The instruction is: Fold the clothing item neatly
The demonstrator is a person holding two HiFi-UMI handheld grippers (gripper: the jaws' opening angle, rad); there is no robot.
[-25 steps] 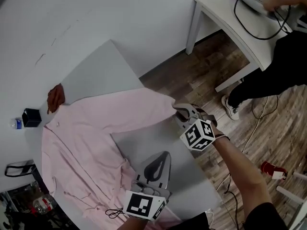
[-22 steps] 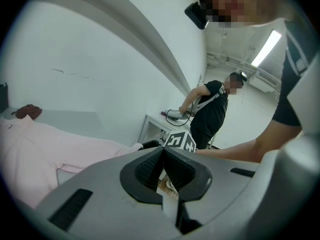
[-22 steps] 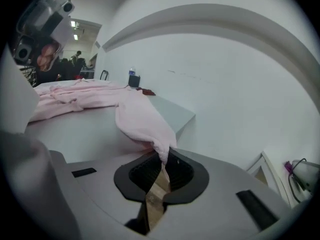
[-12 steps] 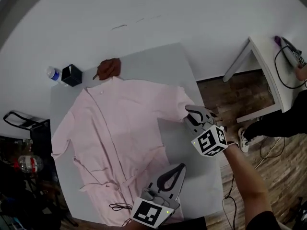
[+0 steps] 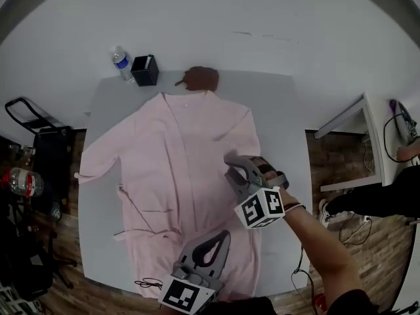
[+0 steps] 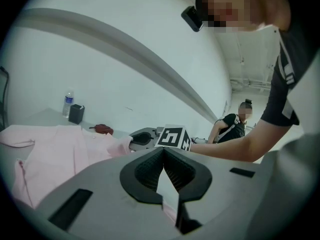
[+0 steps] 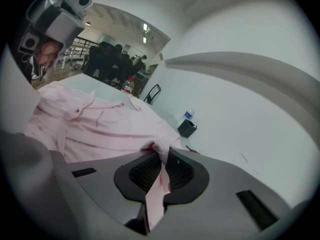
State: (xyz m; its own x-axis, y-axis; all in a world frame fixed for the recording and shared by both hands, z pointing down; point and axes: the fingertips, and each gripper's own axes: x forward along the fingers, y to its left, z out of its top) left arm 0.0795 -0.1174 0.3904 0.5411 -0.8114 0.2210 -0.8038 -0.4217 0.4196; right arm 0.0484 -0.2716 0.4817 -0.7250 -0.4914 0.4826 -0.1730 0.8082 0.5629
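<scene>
A pale pink robe [image 5: 170, 156] lies spread, collar far, on the grey table [image 5: 282, 110]. My right gripper [image 5: 230, 159] is shut on the robe's right sleeve, which is drawn in over the robe's right half; pink cloth sits pinched between its pads [image 7: 161, 171]. My left gripper [image 5: 222, 236] is over the robe's lower right part, jaws shut, with a thin pale strip of the cloth between the pads [image 6: 165, 176]. The left sleeve [image 5: 98, 166] stays stretched out to the left. The left gripper view shows the right gripper [image 6: 142, 139] with the bunched sleeve ahead.
A water bottle [image 5: 120, 61], a black box [image 5: 145, 69] and a brown object [image 5: 201, 79] stand along the table's far edge. A black cord [image 5: 149, 283] lies at the near edge. A white table [image 5: 367, 130] and a person [image 5: 394, 199] are on the right, a cart [image 5: 39, 149] on the left.
Both grippers have swung left and up. The right one has carried the right sleeve from the table's right edge over onto the robe's body. The head view has turned square to the table.
</scene>
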